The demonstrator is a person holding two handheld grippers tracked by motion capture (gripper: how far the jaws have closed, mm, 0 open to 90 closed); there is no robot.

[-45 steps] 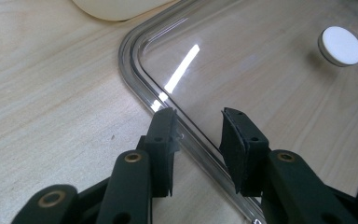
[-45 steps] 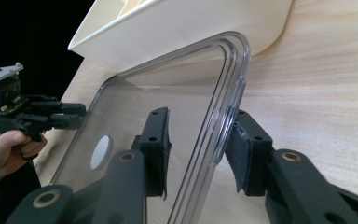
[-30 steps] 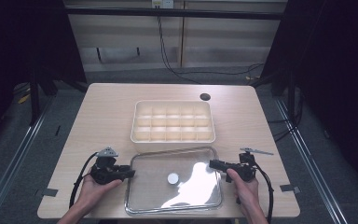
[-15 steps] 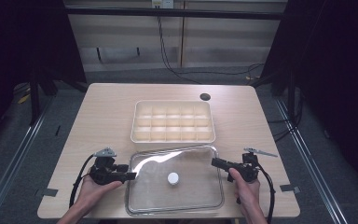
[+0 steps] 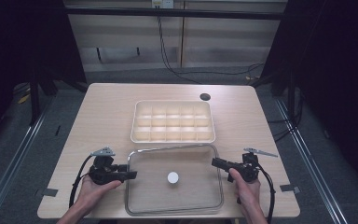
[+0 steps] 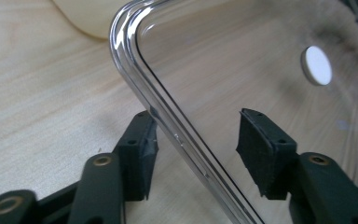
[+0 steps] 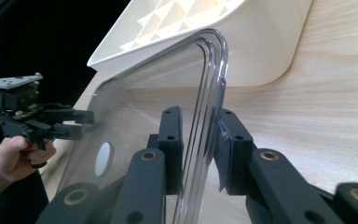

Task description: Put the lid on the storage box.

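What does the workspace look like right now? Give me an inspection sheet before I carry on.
Surface: light wooden table, with a dark round hole near the far edge.
Job's things: cream plastic tray with a grid of compartments, nothing seen inside; clear plastic rectangular lid with a white round knob, lying nearer the person.
Clutter: nothing seen.
Grippers: left tongs open, straddling the lid's edge; right tongs closed on the opposite edge.
Cables: black, trailing from each gripper; more on the floor beyond.
Surroundings: dark, metal frame rails at both sides.
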